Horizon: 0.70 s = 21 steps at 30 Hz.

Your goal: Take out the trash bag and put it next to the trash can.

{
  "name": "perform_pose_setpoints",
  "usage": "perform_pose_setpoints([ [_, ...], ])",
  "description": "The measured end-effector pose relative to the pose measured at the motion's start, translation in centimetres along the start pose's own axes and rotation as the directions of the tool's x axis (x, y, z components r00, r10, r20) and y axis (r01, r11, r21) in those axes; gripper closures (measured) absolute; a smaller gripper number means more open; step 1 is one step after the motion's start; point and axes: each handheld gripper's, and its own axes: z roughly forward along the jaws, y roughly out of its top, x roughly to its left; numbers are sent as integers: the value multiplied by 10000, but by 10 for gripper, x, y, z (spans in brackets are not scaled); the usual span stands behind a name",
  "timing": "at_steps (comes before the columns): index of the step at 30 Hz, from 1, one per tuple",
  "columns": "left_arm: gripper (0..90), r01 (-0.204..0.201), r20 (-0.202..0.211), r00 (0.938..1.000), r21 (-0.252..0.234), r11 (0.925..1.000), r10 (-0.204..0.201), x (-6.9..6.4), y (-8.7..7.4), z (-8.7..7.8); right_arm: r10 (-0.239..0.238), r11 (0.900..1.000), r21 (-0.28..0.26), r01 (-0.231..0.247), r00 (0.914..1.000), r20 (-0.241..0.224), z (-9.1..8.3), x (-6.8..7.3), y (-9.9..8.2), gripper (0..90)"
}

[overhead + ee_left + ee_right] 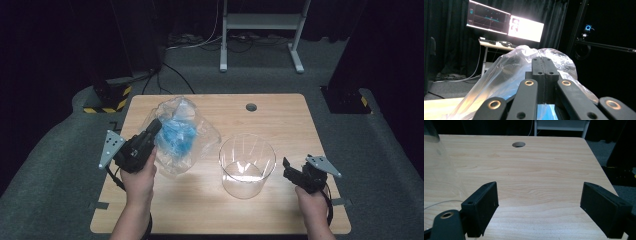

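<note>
at the left of the wooden table [280, 120], left gripper [152, 131]: black jaws pressed together, pinching the film of a clear plastic bag [192, 135]. bag lifted off the tabletop, bulging up and to the right of the jaws, long axis running diagonally from the grip toward the table's far side; crumpled blue contents [176, 137] inside. film thin, glossy, wrinkled. right gripper [295, 172]: jaws spread wide, nothing between them, held low over the table's right edge. between the two, well apart from the bag: clear round container [247, 165], upright, open mouth up, smooth walls. table: pale wood grain, rounded corners, round cable hole [251, 107] near the far edge. room: grey carpet, black curtains, white desk frame [260, 30] behind, lit monitors [504, 23].
</note>
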Motion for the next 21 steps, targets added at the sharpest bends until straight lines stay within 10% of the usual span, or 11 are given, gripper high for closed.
perform_pose_setpoints([
  [12, 894, -179, -630, 9977, 1058, 9942, 247, 14, -27, 10, -99, 9999, 108, 99, 9999, -70, 5, 4, -2, 145],
  [21, 894, -555, -1127, 9901, 2366, 9700, 841, 18, -59, 45, 60, 9999, 135, -58, 9999, -148, 4, -8, -6, 145],
])
